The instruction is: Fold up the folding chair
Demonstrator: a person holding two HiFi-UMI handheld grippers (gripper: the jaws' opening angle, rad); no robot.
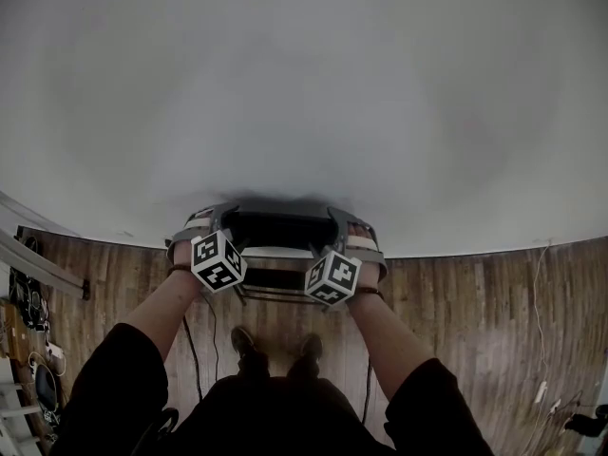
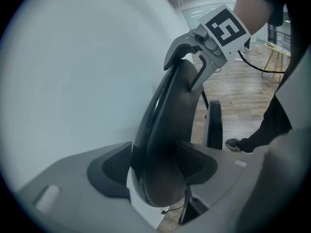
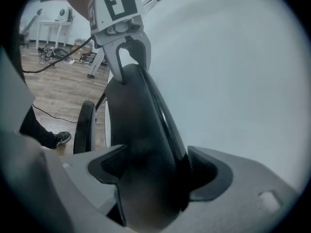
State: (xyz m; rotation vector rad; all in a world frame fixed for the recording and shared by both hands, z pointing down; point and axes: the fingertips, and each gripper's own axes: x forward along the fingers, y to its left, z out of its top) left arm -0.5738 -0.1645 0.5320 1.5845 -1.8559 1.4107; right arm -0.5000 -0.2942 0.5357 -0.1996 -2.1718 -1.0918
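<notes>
Both grippers sit on the top edge of the chair (image 1: 275, 228), one at each end of its black backrest (image 2: 165, 130). From the head view the left gripper (image 1: 204, 218) is at the left corner and the right gripper (image 1: 351, 221) at the right corner, and each one's marker cube (image 1: 218, 261) faces back toward the camera.

In the left gripper view, the left gripper (image 2: 155, 169) has the backrest running straight out between its jaws. The pads flank it loosely, and on the wall side I see a pale sliver between pad and backrest, so I read this gripper as released, not clamping. At the far end of the edge the right gripper (image 2: 187, 64) straddles the same rim.

In the right gripper view, the right gripper (image 3: 155, 174) is also released: its jaws stand wide and the backrest (image 3: 141, 140) lies between the pads without being pinched. The left gripper (image 3: 129, 57) shows at the far end.

A second dark panel (image 2: 214, 125) stands edge-on just beside the backrest, on the person's side. A white wall (image 1: 304, 65) rises just beyond both grippers. Below them are the wood floor (image 1: 475, 302), the person's shoes (image 1: 245, 340) and a cable (image 1: 190, 340).
</notes>
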